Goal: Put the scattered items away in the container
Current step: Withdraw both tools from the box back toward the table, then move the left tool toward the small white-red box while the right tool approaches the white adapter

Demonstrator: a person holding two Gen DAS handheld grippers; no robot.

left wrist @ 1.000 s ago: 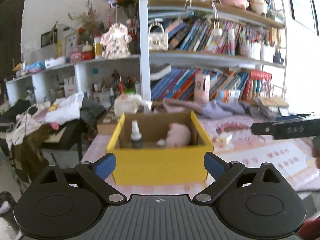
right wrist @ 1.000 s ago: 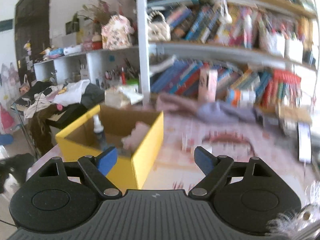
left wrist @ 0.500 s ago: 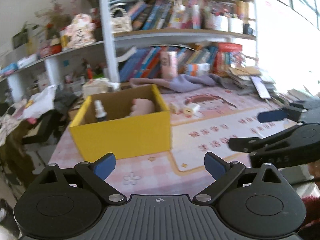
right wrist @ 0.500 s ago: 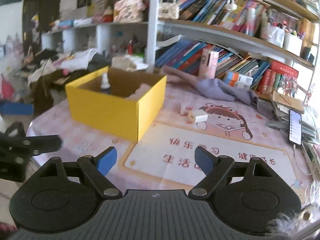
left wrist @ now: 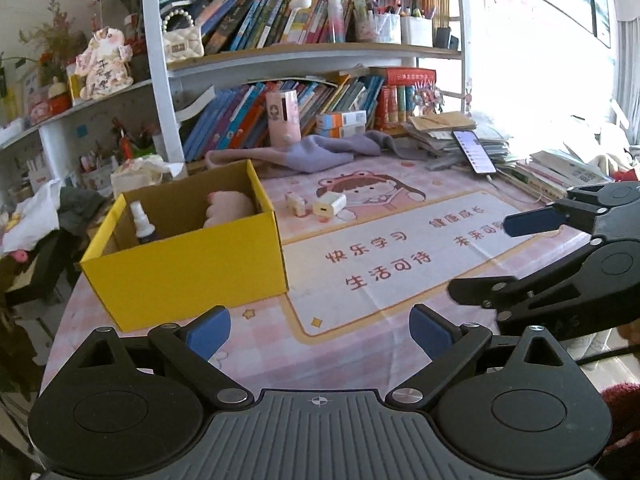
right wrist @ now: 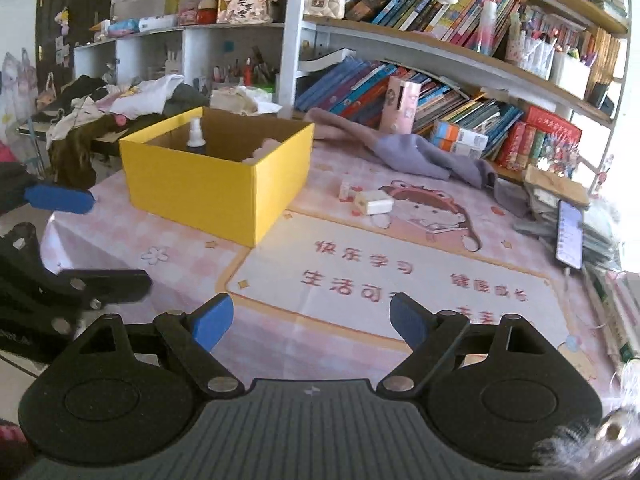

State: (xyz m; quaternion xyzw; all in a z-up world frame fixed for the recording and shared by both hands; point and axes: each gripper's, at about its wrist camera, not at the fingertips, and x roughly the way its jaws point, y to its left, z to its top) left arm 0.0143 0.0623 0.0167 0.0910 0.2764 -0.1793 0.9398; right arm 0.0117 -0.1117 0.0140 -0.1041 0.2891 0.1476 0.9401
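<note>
Yellow box and two loose items on a pink printed table mat.

The yellow box (left wrist: 184, 268) sits left of centre, holding a spray bottle (left wrist: 142, 222) and a pink plush (left wrist: 230, 208). Right of it lie a white charger (left wrist: 329, 204) and a small pink item (left wrist: 295, 202). Left gripper (left wrist: 320, 326) and right gripper (right wrist: 312, 318) are both spread wide, grasping nothing.

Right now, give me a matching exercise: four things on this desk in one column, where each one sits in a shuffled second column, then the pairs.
1. small clear spray bottle
2. white rectangular charger block
3. lit smartphone
4. pink cylindrical container

A. propped on the paper stack
B. against the books
C. inside the yellow cardboard box
D. on the printed desk mat

Pairs: 1-C, 2-D, 3-A, 4-B
</note>
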